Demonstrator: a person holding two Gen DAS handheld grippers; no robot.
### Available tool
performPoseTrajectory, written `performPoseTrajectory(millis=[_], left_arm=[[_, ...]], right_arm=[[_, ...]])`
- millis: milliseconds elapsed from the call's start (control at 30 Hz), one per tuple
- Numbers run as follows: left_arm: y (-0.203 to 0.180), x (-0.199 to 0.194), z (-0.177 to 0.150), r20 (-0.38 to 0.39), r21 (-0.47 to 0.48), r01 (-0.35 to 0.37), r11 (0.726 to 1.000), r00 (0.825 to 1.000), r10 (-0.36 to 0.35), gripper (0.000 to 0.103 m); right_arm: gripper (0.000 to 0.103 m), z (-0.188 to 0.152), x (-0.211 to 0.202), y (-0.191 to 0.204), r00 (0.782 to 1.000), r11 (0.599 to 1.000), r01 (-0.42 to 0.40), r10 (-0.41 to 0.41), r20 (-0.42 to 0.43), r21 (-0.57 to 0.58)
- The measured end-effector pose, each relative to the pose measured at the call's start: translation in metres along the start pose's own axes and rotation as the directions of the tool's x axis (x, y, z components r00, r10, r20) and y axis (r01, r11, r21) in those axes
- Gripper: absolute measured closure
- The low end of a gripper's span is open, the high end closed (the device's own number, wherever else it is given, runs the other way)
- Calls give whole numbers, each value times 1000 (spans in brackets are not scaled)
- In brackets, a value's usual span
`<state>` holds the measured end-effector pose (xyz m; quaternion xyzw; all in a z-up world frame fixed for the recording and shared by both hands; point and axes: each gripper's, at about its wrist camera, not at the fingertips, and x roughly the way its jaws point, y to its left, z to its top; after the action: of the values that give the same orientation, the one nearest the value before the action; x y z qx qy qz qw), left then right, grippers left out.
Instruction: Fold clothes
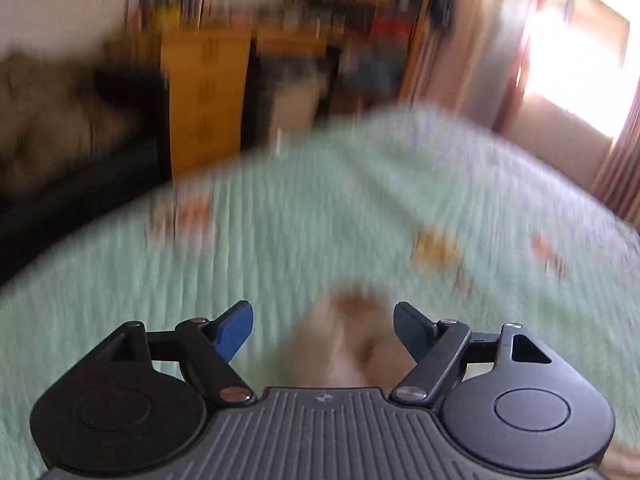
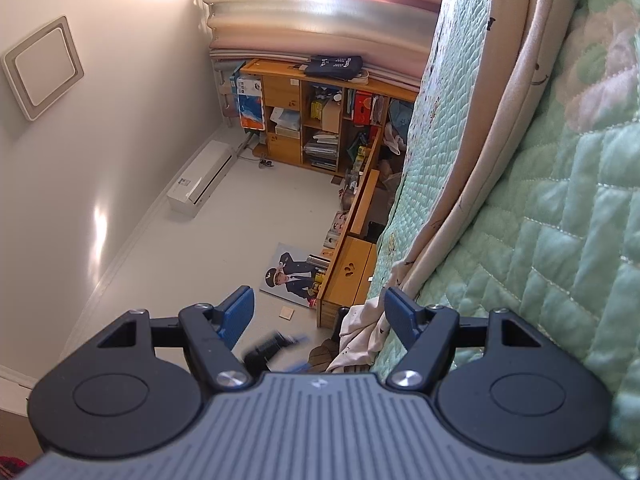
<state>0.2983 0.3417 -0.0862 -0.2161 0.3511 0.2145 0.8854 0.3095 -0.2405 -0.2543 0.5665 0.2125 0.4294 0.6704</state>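
In the left wrist view, which is heavily blurred, the left gripper [image 1: 323, 330] is hanging over a mint-green quilted bedspread [image 1: 280, 248], its fingers [image 1: 236, 330] standing wide apart and gripping nothing. A pale beige garment [image 1: 348, 344] is lying on the bedspread between and just below the spread fingers — no pad is touching it. Beyond the bed's far edge, a wooden drawer unit [image 1: 204, 92] is standing against the wall, and a bright window [image 1: 580, 60] is glowing at the far right.

In the right wrist view the picture is rolled sideways. The right gripper [image 2: 319, 314] is pointing out into the room, its blue-padded fingers [image 2: 238, 316] standing open with nothing between them. A white air conditioner [image 2: 200, 178] is sitting on the wall at left, and wooden shelves [image 2: 316, 120] are standing in the middle distance. The cream patterned garment [image 2: 492, 152] is stretching along the green bedspread [image 2: 560, 240] on the right side — its crumpled end [image 2: 364, 332] is bunching just beside the right-hand finger, though whether they are touching is not clear.
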Motion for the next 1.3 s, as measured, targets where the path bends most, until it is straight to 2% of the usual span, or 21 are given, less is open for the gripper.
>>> performPoseTrajectory(millis=[67, 267, 333, 400, 467, 500, 567, 667, 700, 733, 767, 833, 867, 967, 1033, 1067, 1100, 1200, 1233, 1267, 1300], left_arm=[[16, 11, -18, -54, -80, -1, 997, 999, -3, 26], [12, 25, -44, -45, -174, 68, 982, 996, -77, 15], [5, 32, -41, -2, -207, 144, 968, 989, -147, 28], [-17, 32, -33, 32, -127, 138, 982, 990, -135, 88], [-63, 25, -29, 58, 85, 127, 988, 990, -132, 90], [-95, 21, -34, 37, 195, 191, 962, 979, -202, 90], [-162, 10, -56, -93, 349, 372, 860, 927, -363, 88], [-240, -29, -118, -274, 567, 527, 633, 846, -458, 68], [-249, -40, -141, -359, 580, 591, 560, 803, -475, 60], [-253, -46, -157, -424, 572, 628, 529, 777, -464, 57], [-249, -51, -169, -443, 556, 635, 537, 772, -455, 55], [-224, -60, -179, -421, 518, 630, 579, 777, -468, 55], [-209, -65, -178, -383, 516, 608, 603, 794, -472, 53], [-178, -82, -171, -212, 612, 462, 642, 878, -429, 42], [-180, -87, -162, -119, 711, 338, 617, 922, -368, 41], [-186, -89, -160, -75, 768, 274, 579, 936, -344, 41], [-194, -91, -161, -31, 830, 213, 515, 940, -339, 40], [-224, -89, -160, 26, 958, 93, 273, 915, -402, 29], [-233, -82, -153, 24, 971, 78, 227, 910, -413, 28], [-239, -73, -143, 8, 974, 84, 212, 916, -400, 26], [-243, -64, -130, -16, 966, 111, 233, 927, -375, 26]], right_arm=[[30, 0, -1, 1, 1000, 1000, 0, 0, 0, 0], [30, 0, 0, 1, 1000, 1000, 0, 0, 0, 1], [30, 0, 1, 1, 1000, 1000, 0, 0, 0, 2], [30, 0, 1, 2, 1000, 1000, 1, -1, 0, 1], [30, 0, 0, 1, 1000, 1000, 1, -1, 0, 1], [30, 0, 0, 1, 1000, 1000, 1, -1, 0, 1], [30, 0, 0, 1, 1000, 1000, 1, -1, 0, -1], [30, 0, -2, 0, 1000, 1000, -3, 3, 1, 2], [30, 1, -3, 0, 1000, 1000, -4, 4, 1, 5], [30, 1, -4, 0, 1000, 1000, -5, 5, 1, 7], [30, 1, -4, 0, 1000, 1000, -7, 7, 2, 10], [30, 1, -5, -1, 1000, 1000, -11, 11, 4, 18], [30, 1, -5, -1, 1000, 1000, -13, 13, 5, 21], [30, 1, -6, -2, 1000, 999, -17, 17, 8, 27], [30, 1, -7, -1, 1000, 1000, -17, 16, 9, 27], [30, 1, -7, -1, 1000, 1000, -17, 16, 9, 26], [30, 1, -7, -1, 1000, 999, -17, 17, 9, 27], [30, 0, -8, -1, 1000, 999, -19, 19, 10, 29], [30, 0, -9, -1, 1000, 999, -19, 19, 10, 30], [30, 1, -9, -1, 1000, 999, -19, 19, 10, 30], [30, 1, -9, -1, 1000, 999, -20, 19, 10, 31]])
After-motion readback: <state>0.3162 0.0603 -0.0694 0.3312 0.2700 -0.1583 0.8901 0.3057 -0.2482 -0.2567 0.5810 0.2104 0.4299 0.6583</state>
